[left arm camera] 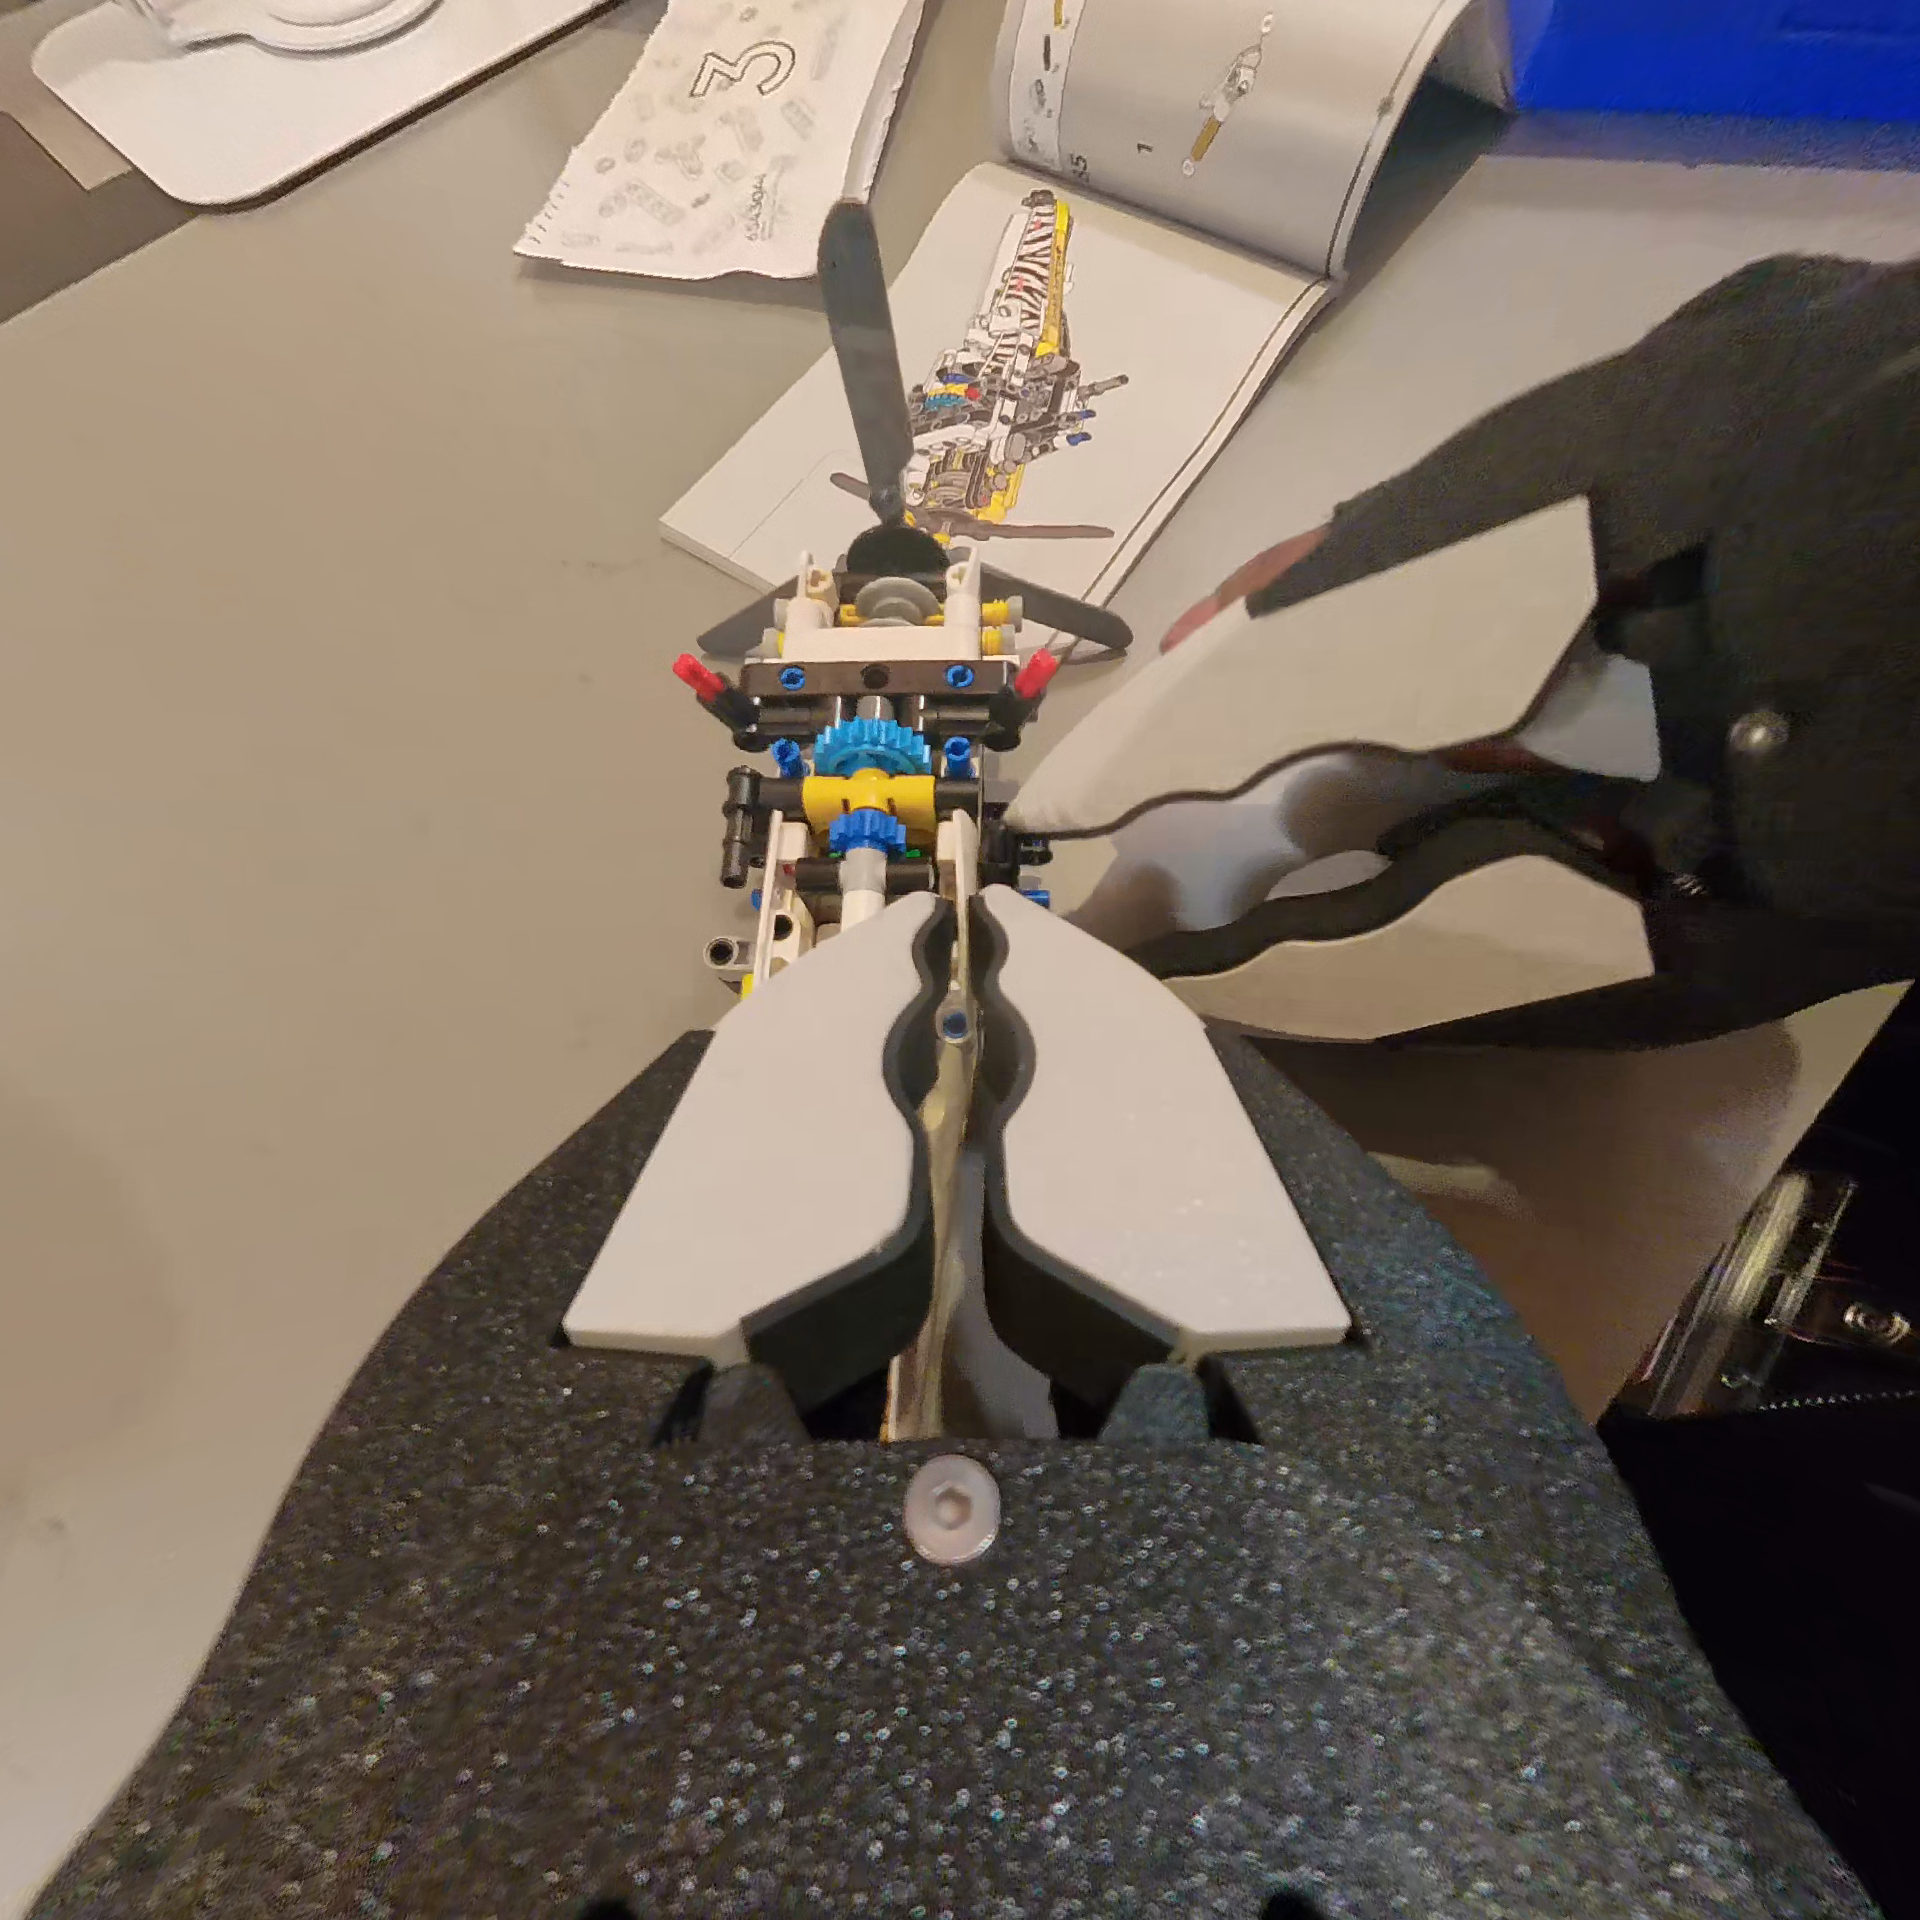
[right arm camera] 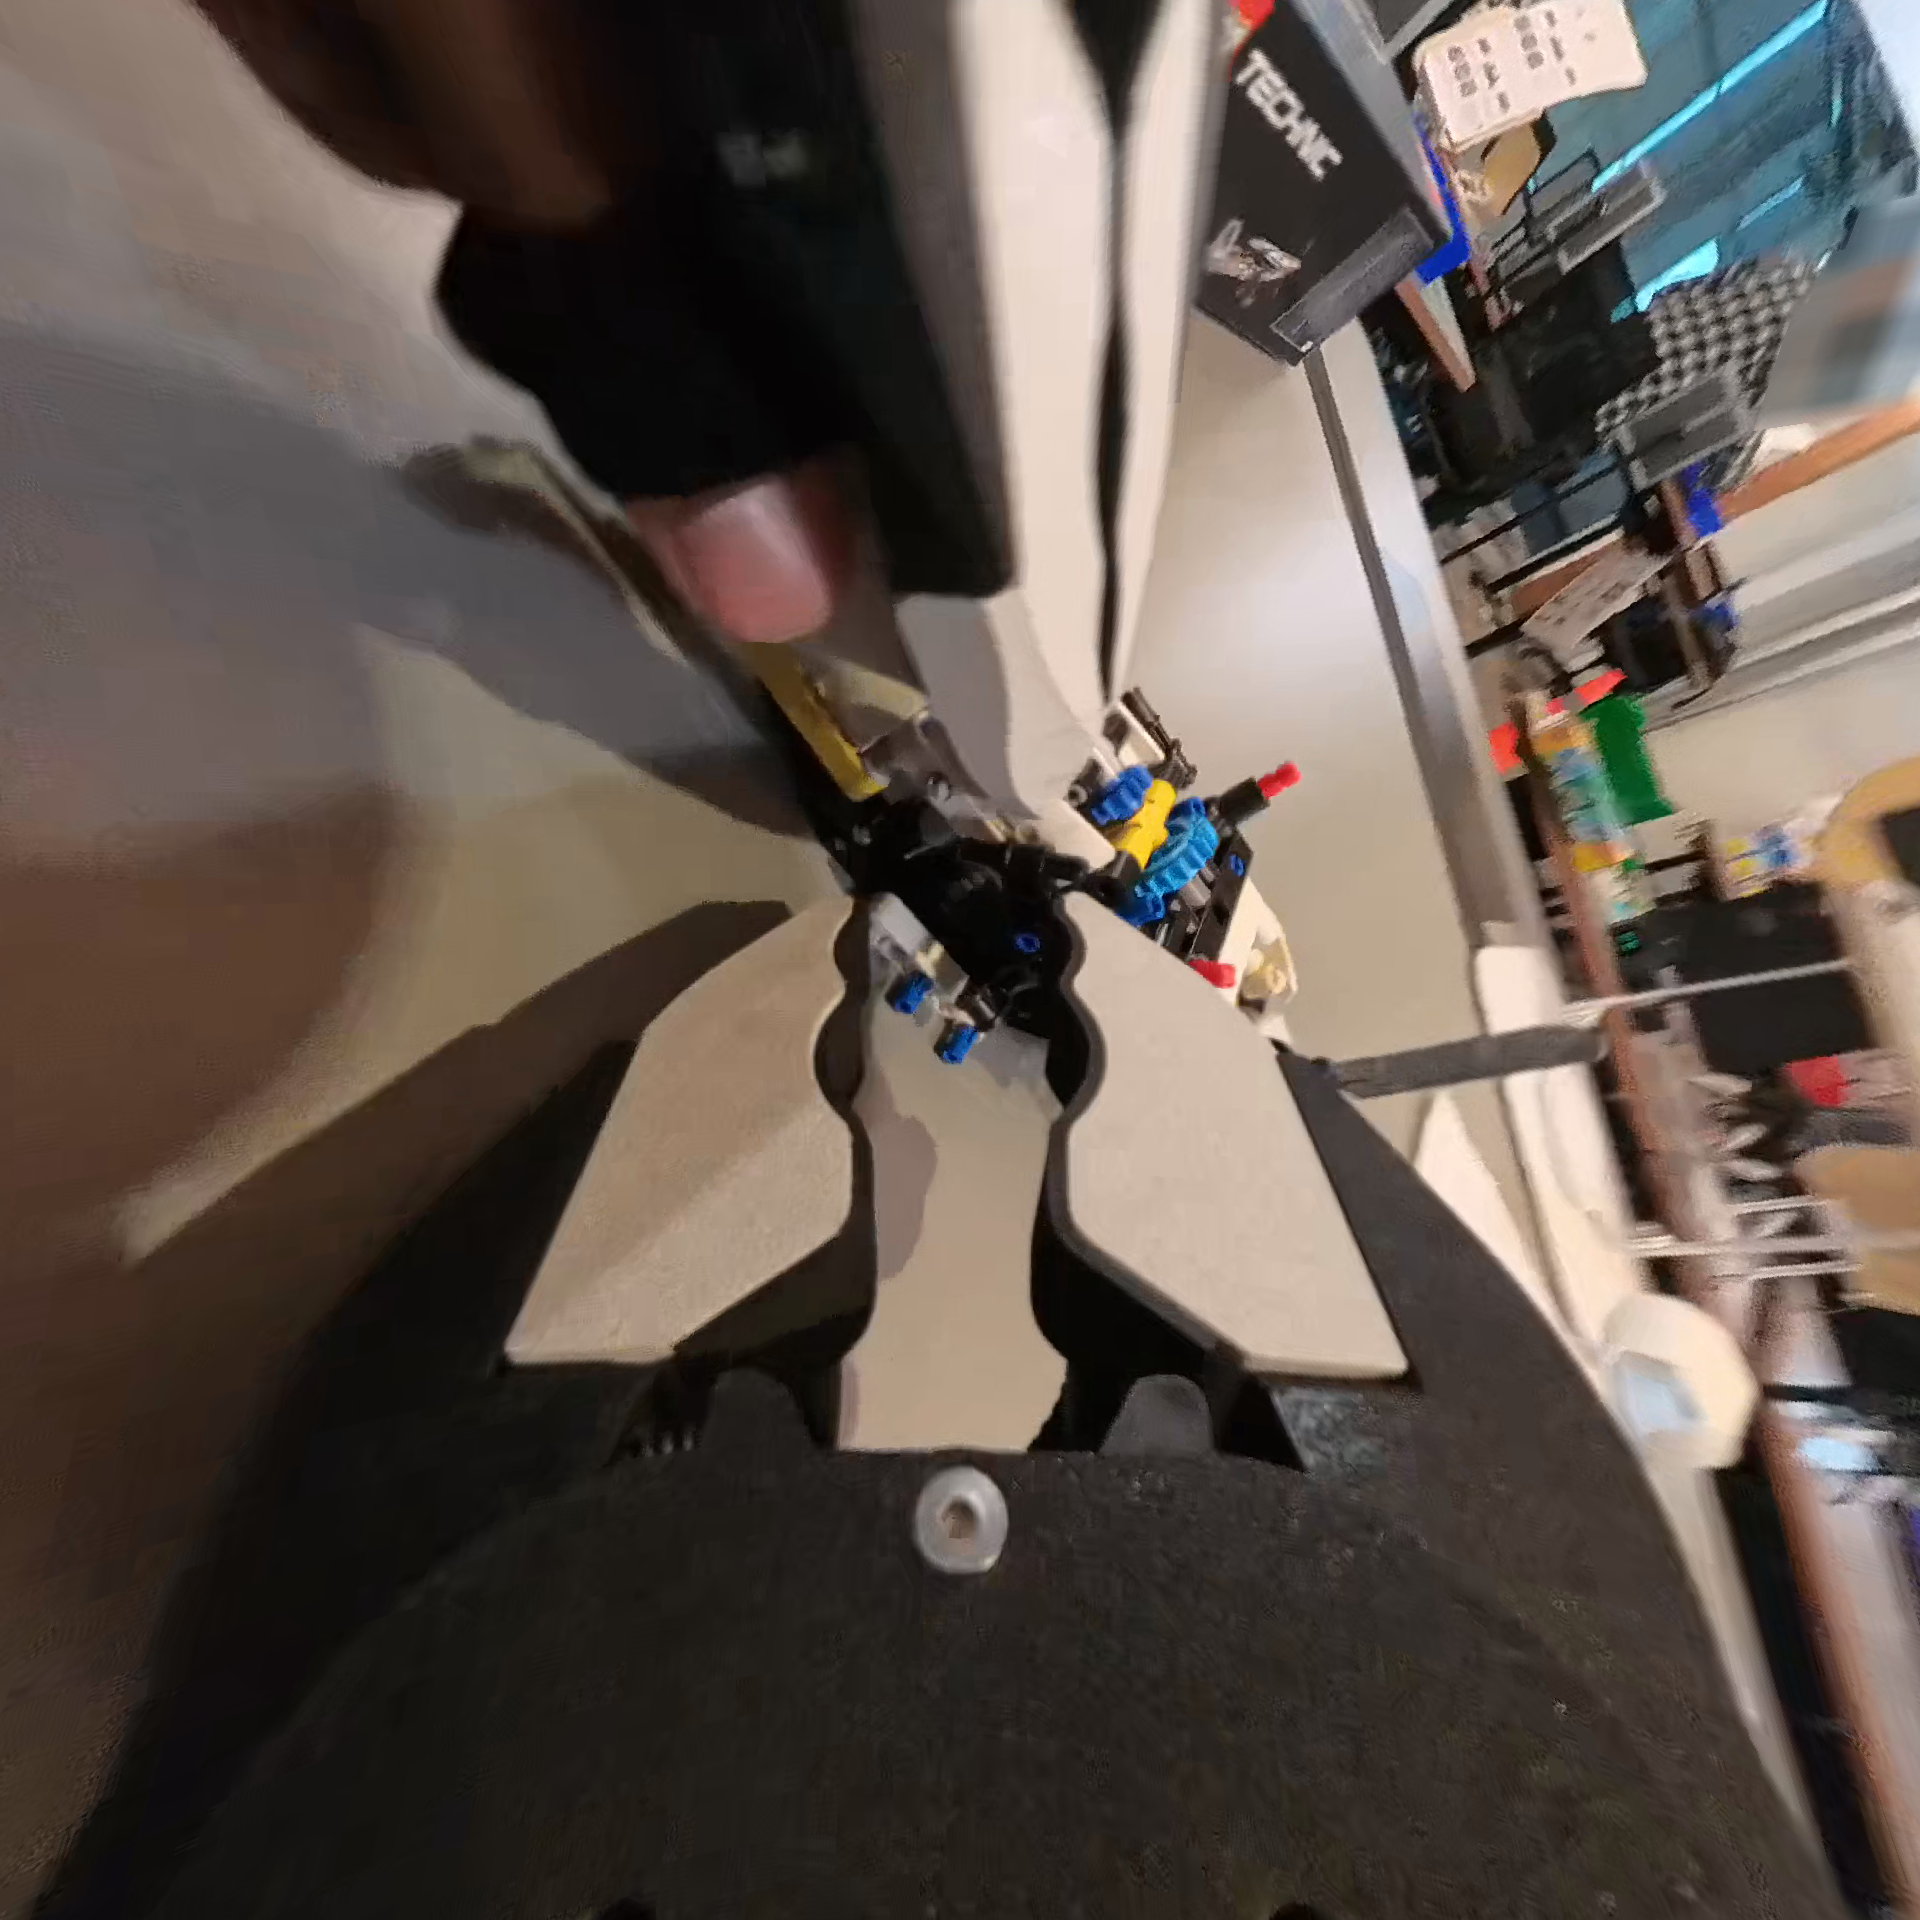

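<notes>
A toy brick model (left arm camera: 873, 727) with blue gears, a yellow hub and a dark propeller (left arm camera: 862, 343) lies on the grey table (left arm camera: 312, 623). My left gripper (left arm camera: 961, 914) is shut on a thin white beam (left arm camera: 961, 997) at the model's near end. My right gripper (left arm camera: 1081, 883), held by a gloved hand (left arm camera: 1714, 468), comes in from the right. In the blurred right wrist view this gripper (right arm camera: 956, 920) is open, and the model's (right arm camera: 1153, 831) black side part with blue pins stands between its fingertips. The left gripper's fingers (right arm camera: 1029, 312) show above.
An open instruction booklet (left arm camera: 1039, 364) lies behind the model, beside a printed paper sheet (left arm camera: 717, 135) and a white tray (left arm camera: 260, 94). A blue box (left arm camera: 1714, 73) stands far right. A black box (right arm camera: 1299, 187) stands near the table edge (right arm camera: 1423, 623), with shelves beyond. The dark propeller (left arm camera: 862, 343) lies around 9 centimetres away from my right fingertips.
</notes>
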A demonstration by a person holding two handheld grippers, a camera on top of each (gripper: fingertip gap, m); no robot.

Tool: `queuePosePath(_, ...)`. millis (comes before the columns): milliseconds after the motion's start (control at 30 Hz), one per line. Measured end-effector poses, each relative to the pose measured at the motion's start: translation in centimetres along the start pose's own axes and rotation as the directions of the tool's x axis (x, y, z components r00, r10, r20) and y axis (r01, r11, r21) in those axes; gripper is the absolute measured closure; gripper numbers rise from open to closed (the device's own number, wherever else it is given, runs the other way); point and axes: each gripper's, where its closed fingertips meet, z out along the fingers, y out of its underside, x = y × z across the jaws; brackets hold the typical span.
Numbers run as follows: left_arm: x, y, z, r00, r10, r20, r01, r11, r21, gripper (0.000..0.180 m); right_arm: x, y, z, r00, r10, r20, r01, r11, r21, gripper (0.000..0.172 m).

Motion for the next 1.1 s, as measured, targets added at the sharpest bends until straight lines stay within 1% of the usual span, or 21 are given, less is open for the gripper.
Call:
queuePosePath(67, 0.0, 0.0, 0.0, 1.0, -0.018, -0.019, 0.018, 1.0, 0.0, 0.176, -0.1, 0.2, 0.1, 0.988, -0.154, -0.026, 0.152, 0.988, -0.04, 0.14)
queuePosePath(133, 0.0, 0.0, -0.1, 0.999, -0.023, -0.032, 0.023, 1.0, -0.002, 0.176, -0.2, 0.4, 0.1, 0.95, -0.31, -0.04, 0.306, 0.949, -0.079, 0.14)
queuePosePath(200, 0.0, 0.0, -0.1, 0.999, -0.031, -0.041, 0.031, 1.0, -0.004, 0.176, -0.4, 0.6, 0.3, 0.897, -0.441, -0.034, 0.435, 0.894, -0.11, 0.142)
queuePosePath(267, 0.0, 0.0, -0.1, 0.998, -0.028, -0.049, 0.028, 1.0, -0.002, 0.175, -0.7, 0.8, 0.5, 0.829, -0.559, -0.015, 0.553, 0.823, -0.132, 0.142)
queuePosePath(333, 0.1, 0.0, -0.1, 0.999, -0.004, -0.05, 0.004, 1.0, -0.003, 0.175, -0.9, 1.0, 0.7, 0.769, -0.639, -0.006, 0.63, 0.76, -0.158, 0.147)
queuePosePath(367, 0.1, 0.0, -0.1, 0.999, 0.011, -0.049, -0.012, 1.0, -0.005, 0.176, -0.9, 1.1, 0.9, 0.752, -0.659, -0.005, 0.648, 0.742, -0.172, 0.15)
queuePosePath(433, 0.0, 0.1, -0.1, 0.998, 0.038, -0.048, -0.038, 0.999, -0.008, 0.176, -0.9, 1.1, 1.0, 0.736, -0.677, -0.002, 0.666, 0.725, -0.178, 0.15)
queuePosePath(467, 0.0, 0.1, -0.1, 0.997, 0.054, -0.05, -0.055, 0.998, -0.008, 0.176, -0.9, 1.1, 0.9, 0.743, -0.669, 0.003, 0.66, 0.732, -0.171, 0.15)
queuePosePath(700, 0.4, 0.2, -0.4, 0.99, 0.095, -0.102, -0.096, 0.995, -0.007, 0.176, -0.8, 1.2, -0.8, 0.841, -0.541, 0.017, 0.54, 0.839, -0.065, 0.142)
queuePosePath(833, 0.5, 0.3, -0.8, 0.987, 0.102, -0.123, -0.106, 0.994, -0.025, 0.177, 0.0, 1.7, -1.7, 0.863, -0.505, 0.011, 0.504, 0.862, -0.049, 0.141)
queuePosePath(933, 0.7, -0.5, -1.2, 0.987, 0.115, -0.111, -0.115, 0.993, 0.007, 0.178, 0.5, 1.5, -1.9, 0.869, -0.494, 0.006, 0.494, 0.869, -0.037, 0.14)
queuePosePath(1000, 0.9, -1.0, -1.3, 0.987, 0.134, -0.092, -0.133, 0.991, 0.018, 0.173, 0.7, 1.2, -1.9, 0.874, -0.485, 0.007, 0.485, 0.874, -0.017, 0.139)
queuePosePath(1100, 0.9, -0.9, -0.9, 0.982, 0.179, -0.054, -0.18, 0.984, -0.008, 0.169, 0.9, 0.7, -1.8, 0.873, -0.487, 0.001, 0.487, 0.873, 0.007, 0.138)
